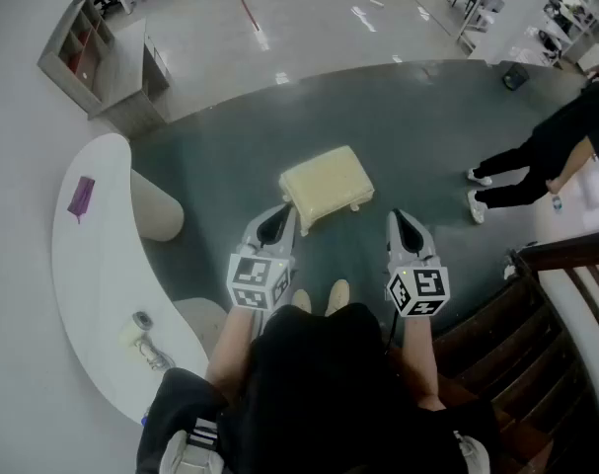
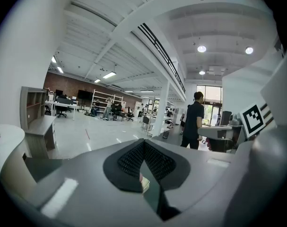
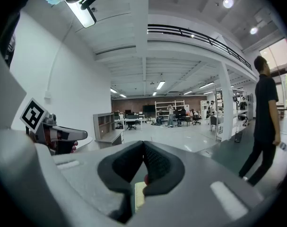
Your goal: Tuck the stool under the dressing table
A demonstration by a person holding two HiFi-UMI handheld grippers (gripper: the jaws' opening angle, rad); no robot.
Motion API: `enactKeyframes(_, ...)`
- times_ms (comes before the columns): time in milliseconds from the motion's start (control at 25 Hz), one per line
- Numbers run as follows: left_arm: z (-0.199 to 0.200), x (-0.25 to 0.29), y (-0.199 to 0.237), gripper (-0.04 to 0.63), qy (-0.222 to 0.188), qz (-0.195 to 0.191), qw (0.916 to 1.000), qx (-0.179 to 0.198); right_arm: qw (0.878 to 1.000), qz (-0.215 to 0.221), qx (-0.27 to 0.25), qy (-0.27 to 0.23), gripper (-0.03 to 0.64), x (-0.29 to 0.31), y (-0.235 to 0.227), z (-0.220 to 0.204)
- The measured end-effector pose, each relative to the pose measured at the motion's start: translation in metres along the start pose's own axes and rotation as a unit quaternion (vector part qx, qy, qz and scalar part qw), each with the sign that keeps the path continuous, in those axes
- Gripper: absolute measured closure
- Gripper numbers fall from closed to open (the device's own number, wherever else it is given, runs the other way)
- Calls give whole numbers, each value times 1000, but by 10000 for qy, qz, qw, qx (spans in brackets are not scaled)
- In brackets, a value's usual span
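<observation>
At the far left a white curved dressing table [image 1: 87, 265] carries a purple item [image 1: 81, 196] near its far end and a small cream and metal object [image 1: 139, 332] near its close end; what that object is cannot be made out. Two rounded beige supports [image 1: 157, 205] stand under its inner edge, with a gap of dark floor [image 1: 230, 156] between them. Behind the table a grey shelf unit [image 1: 92, 52] has open compartments, one of which seems to hold something reddish.

The stool [image 1: 327, 187], pale yellow with a square cushioned top, stands out on the dark floor, well apart from the table's edge. Open floor lies all around it, widest on the far side.

The left gripper [image 1: 277, 217] points at the stool's near left corner, and the head view does not show whether it touches. In its own view the left gripper [image 2: 144, 145] has its jaws pressed together, pinching nothing. The right gripper [image 1: 403, 223] hangs over bare floor just right of the stool; in its own view the right gripper [image 3: 144, 148] is also pressed together and empty.

A person in black [image 1: 546, 156] stands further right, and a dark wooden railing [image 1: 565, 265] closes off the near right corner.
</observation>
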State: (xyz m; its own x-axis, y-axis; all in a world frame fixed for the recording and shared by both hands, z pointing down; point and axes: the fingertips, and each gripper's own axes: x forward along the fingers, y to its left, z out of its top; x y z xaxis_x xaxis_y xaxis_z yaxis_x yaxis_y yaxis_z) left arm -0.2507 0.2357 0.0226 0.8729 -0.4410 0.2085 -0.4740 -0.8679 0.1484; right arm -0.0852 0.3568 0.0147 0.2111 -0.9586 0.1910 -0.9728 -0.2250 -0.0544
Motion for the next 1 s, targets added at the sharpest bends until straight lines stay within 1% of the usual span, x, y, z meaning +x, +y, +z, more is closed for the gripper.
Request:
enactKeyframes(160,2,5,2,589,-18,-9,10000,4,10000,4,8,0,614,5,-2,0)
enactKeyframes(320,5,8,7,589,-47,-12,10000,5,9999,-118,42,-79,614,12,-5,7)
enactKeyframes(560,10,12,19,588,-148,54,9999,-10,9998,-150,-110,-113,614,25,-6,16)
enactKeyframes(800,15,28,28,589,-185,154,9997,-29,9998,-61,-138,-86,614,47,-17,21)
enactKeyframes(1000,18,56,35,588,-167,264,9995,-39,9999,81,-102,-47,614,77,-37,22)
